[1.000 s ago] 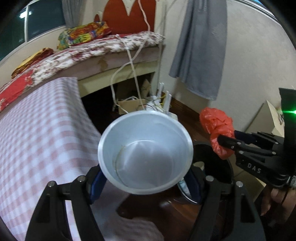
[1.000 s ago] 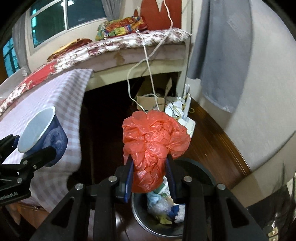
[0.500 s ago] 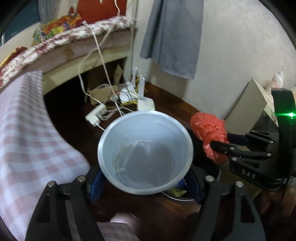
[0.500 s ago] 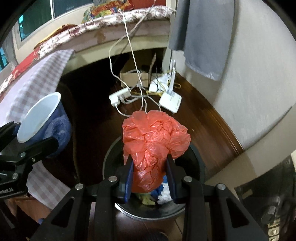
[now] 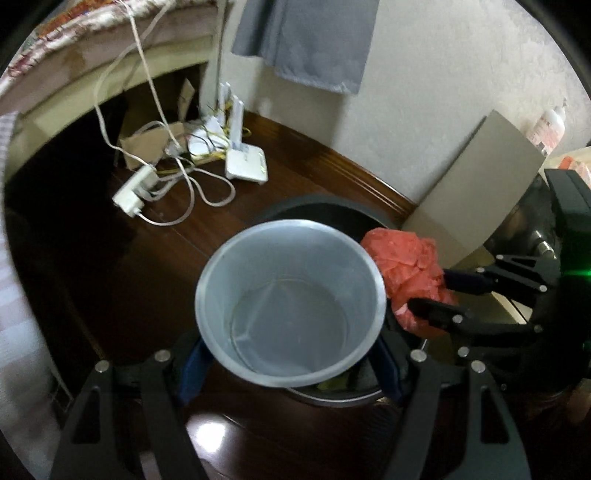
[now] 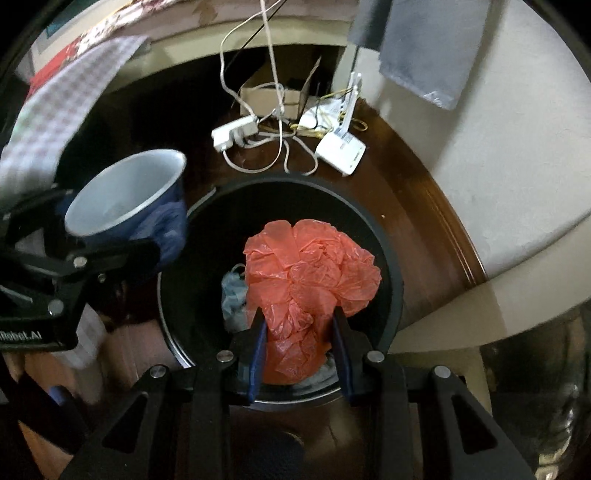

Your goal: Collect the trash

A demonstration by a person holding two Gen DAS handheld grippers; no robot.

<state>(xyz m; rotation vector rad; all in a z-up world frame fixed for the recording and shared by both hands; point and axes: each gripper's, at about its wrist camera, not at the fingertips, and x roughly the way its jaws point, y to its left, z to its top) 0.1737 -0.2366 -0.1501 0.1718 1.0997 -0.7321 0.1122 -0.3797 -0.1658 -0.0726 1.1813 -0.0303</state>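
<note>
Right gripper (image 6: 299,354), fingers clenched on crumpled red plastic bag (image 6: 314,273), poised directly above open black trash bin (image 6: 391,266); paper scraps (image 6: 232,291) visible inside. Left gripper (image 5: 291,365), fingers grasping blue paper cup (image 5: 291,306) by its sides, mouth toward camera, above bin's near-left rim. Beyond, on dark wooden floor (image 6: 399,173): white power strip (image 6: 234,133), tangled cables, white router (image 6: 341,151). Farthest: grey cloth (image 5: 306,40) hanging against wall.

I see a dark wood floor (image 5: 303,166) meeting a pale wall (image 5: 424,92); a grey cloth (image 5: 306,40) hangs there, a router (image 5: 245,166) and power strip (image 5: 135,190) lie below, a bed (image 5: 110,33) behind.
</note>
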